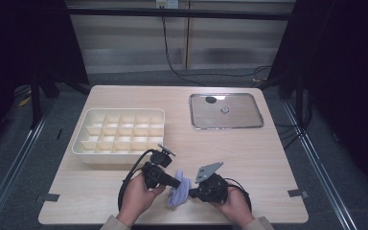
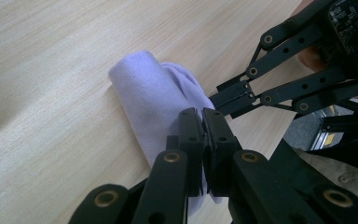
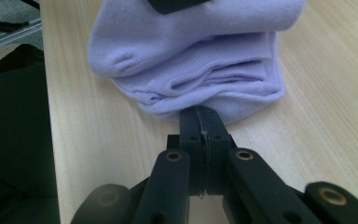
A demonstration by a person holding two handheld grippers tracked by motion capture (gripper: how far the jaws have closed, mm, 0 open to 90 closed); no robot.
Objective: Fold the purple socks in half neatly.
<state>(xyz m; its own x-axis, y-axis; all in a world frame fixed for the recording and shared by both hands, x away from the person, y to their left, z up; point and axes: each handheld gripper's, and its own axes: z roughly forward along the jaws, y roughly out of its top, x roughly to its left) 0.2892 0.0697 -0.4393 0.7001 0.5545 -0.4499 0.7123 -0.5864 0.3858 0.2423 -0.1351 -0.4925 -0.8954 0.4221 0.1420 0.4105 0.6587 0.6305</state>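
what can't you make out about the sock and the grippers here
- Whether the lilac sock is one sock or a pair: its folds hide this in both gripper views.
- How much fabric the right gripper pinches: its shut jaws cover the edge.
- Small round thing on the metal tray: too small, high view.

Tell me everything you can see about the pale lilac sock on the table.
The pale lilac knitted sock is soft, fine-ribbed fabric, folded over itself into a loose layered bundle with a rounded top fold. It lies on the light wooden table near the front edge, between the two hands. The left hand-held gripper pinches its fabric with jaws closed, and the right hand-held gripper is clamped on its lower edge.
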